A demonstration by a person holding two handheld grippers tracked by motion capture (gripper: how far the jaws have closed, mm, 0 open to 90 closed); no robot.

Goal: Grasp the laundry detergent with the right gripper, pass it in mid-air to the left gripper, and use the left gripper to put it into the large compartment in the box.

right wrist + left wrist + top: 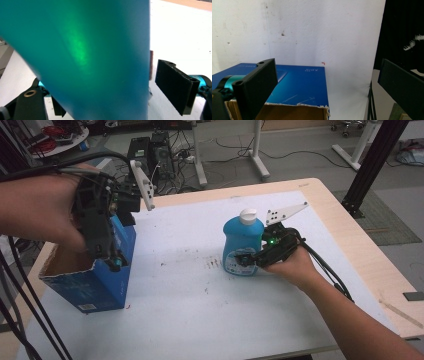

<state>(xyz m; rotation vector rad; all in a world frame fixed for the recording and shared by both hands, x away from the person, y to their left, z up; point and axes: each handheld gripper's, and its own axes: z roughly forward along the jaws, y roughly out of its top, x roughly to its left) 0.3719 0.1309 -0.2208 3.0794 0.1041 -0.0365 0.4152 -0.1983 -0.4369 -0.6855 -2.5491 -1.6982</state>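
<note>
A blue bottle [242,240] with a white cap stands upright in the middle of the table. My right gripper [245,260] reaches in from its right, low on the bottle, one jaw on either side. In the right gripper view the bottle [87,50] stands close between the jaws of the right gripper [116,97], with a narrow gap showing before the right fingertip [175,87], so it is open. At the left stands a blue cardboard box [100,290] with a torn open top. My left gripper [114,260] hangs over its right wall, open; its jaws stand wide apart above the box [299,85].
A white sheet [190,310] covers the wooden table, with small red stains [212,264] left of the bottle. Beyond the far edge are computer towers [150,150] and cables on the floor. A black frame post [372,165] rises at the right.
</note>
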